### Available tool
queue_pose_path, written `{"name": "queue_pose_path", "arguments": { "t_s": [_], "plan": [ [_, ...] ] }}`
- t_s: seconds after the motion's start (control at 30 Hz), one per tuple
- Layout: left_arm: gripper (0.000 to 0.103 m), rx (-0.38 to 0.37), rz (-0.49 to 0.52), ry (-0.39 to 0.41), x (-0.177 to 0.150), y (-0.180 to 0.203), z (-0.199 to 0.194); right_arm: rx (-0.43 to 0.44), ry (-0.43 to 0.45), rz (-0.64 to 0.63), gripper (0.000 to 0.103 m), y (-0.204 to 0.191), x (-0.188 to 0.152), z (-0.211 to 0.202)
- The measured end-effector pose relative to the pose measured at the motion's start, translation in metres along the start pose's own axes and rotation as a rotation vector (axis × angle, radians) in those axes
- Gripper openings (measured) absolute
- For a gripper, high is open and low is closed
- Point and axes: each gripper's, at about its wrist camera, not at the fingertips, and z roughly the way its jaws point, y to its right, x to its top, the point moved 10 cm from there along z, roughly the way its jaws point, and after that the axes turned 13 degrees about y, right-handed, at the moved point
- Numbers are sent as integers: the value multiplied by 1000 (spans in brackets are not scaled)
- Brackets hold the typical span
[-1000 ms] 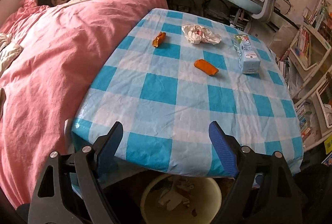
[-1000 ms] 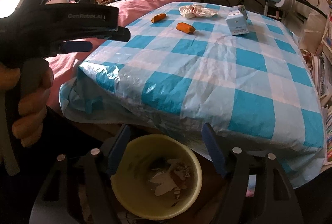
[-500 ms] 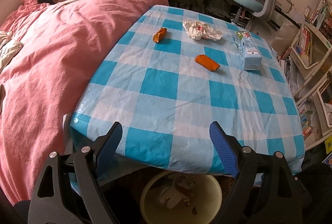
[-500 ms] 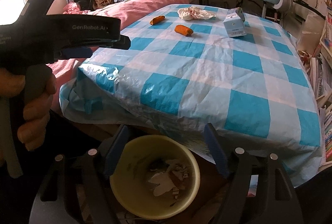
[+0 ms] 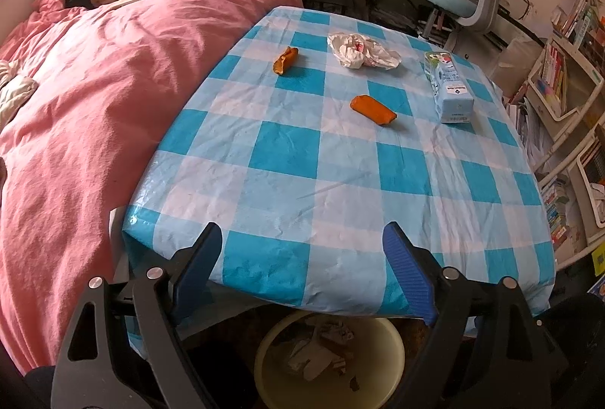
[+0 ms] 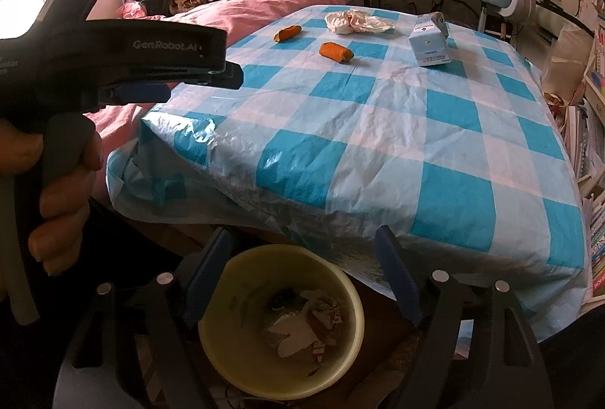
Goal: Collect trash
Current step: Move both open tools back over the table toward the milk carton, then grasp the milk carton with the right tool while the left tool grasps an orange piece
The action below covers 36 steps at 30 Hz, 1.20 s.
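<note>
On the left tongs, white lettering reads "GenRobot.AI".

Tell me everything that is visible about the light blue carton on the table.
The carton is a tall, narrow box, apparently of coated paperboard, pale blue with small dark print and a green and red picture near its far end. It lies on its side on the checked tablecloth, toward the far right part of the table, one end facing the cameras. Nothing but the cloth touches it; the crumpled paper and the nearer orange wrapper lie apart from it. Whether it is opened cannot be told.
</note>
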Motion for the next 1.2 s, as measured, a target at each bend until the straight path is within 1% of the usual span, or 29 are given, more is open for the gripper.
{"name": "queue_pose_path", "arguments": {
  "t_s": [0.13,0.23,0.33,0.5,0.67,0.8,0.83,0.97,1.1,1.2],
  "plan": [
    [83,-19,7,-3,3,6,2,2,5,8,76,0,1,0],
    [84,-23,21,16,8,11,1,-1,6,15,78,2,1,2],
    [84,-33,16,8,10,12,3,0,2,16,78,2,2,3],
    [84,-45,25,17,27,16,11,-28,24,16,78,10,18,6],
    [84,-41,55,15,49,20,29,-65,43,43,78,32,40,10],
    [84,-47,82,-20,59,28,53,-91,51,44,78,49,56,17],
    [84,-57,83,-33,61,31,59,-99,51,42,78,56,62,21],
    [85,-55,78,-57,69,34,78,-124,58,30,78,73,83,32],
    [85,-76,57,-113,69,43,100,-152,80,18,80,88,106,47],
    [84,-95,32,-149,69,52,115,-191,102,12,80,102,128,64]
  ]
}}
